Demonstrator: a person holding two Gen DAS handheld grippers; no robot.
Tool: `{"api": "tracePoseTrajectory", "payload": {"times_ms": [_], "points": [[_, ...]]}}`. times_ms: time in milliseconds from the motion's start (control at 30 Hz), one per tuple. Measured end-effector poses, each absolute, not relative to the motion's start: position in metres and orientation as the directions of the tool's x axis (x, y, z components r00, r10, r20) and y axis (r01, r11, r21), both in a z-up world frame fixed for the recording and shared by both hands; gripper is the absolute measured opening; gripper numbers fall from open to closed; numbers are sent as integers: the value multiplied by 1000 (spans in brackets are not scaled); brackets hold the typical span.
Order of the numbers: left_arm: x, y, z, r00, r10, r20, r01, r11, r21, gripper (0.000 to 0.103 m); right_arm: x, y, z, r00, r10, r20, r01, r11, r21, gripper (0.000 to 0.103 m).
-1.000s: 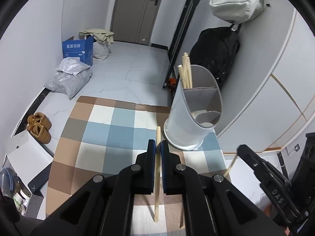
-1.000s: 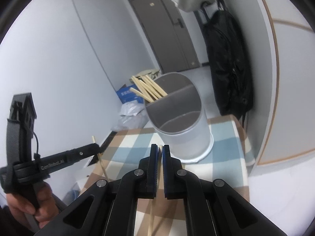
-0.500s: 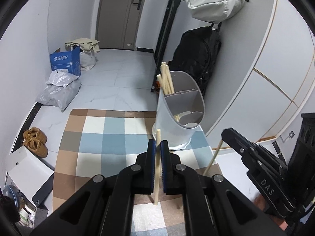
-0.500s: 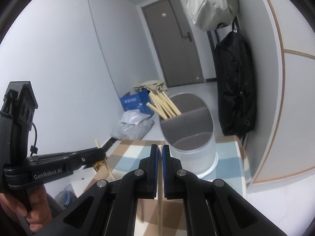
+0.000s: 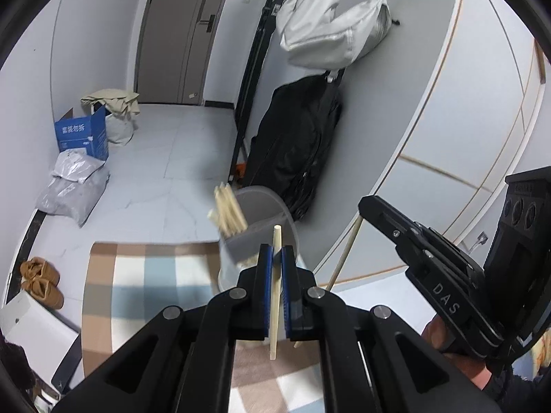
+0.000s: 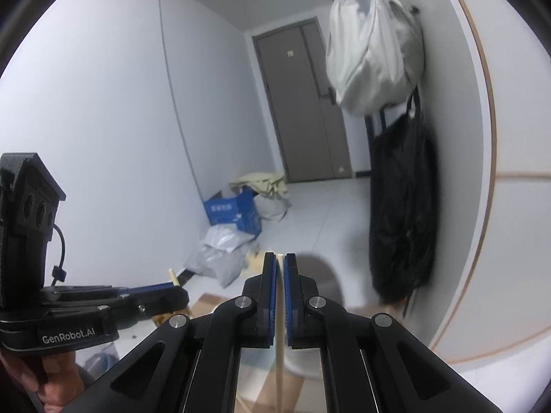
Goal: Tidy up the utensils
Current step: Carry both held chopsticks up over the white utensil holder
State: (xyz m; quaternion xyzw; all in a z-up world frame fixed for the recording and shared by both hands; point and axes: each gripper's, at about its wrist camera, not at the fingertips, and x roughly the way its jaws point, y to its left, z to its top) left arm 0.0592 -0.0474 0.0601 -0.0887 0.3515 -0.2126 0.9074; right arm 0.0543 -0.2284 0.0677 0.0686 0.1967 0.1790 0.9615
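My left gripper (image 5: 274,254) is shut on a pale wooden chopstick (image 5: 274,296), held upright just in front of the grey utensil holder (image 5: 265,227). The holder stands on the checked cloth (image 5: 137,282) and has several chopsticks (image 5: 227,213) in its back compartment. My right gripper (image 6: 280,263) is shut on another wooden chopstick (image 6: 279,327); it shows at the right of the left wrist view (image 5: 365,206), level with the holder. The holder (image 6: 323,275) is blurred behind the right fingers. The left gripper (image 6: 179,292) shows at the left of the right wrist view.
A black bag (image 5: 296,151) and a white bag (image 5: 330,24) hang on the wall just behind the holder. A blue box (image 5: 82,134), grey plastic bags (image 5: 72,186) and brown shoes (image 5: 41,282) lie on the floor to the left. The curved white wall (image 5: 447,158) is at the right.
Both grippers have risen and tilted up with their chopsticks. The holder has dropped lower in both views and now sits right behind the fingertips.
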Motion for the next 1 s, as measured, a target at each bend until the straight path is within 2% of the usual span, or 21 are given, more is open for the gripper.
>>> {"api": "tracePoseTrajectory", "payload": {"times_ms": [233,500,800,1000], "points": [[101,-39,99,700,-470,-538,325,880,-346,1,96,-241,110,880,357,-314,-321,933,163,3],[140,-27,108,728,-475,-494,291,867,-404,1,141,-229,146,880,389,-271,-383,920,80,3],[172,-17,88,728,-469,-500,245,859,-450,1,181,-202,136,855,428,-294,-441,897,22,3],[183,-12,77,724,-469,-505,224,853,-472,1,198,-195,114,838,432,-333,-446,894,39,3]]}}
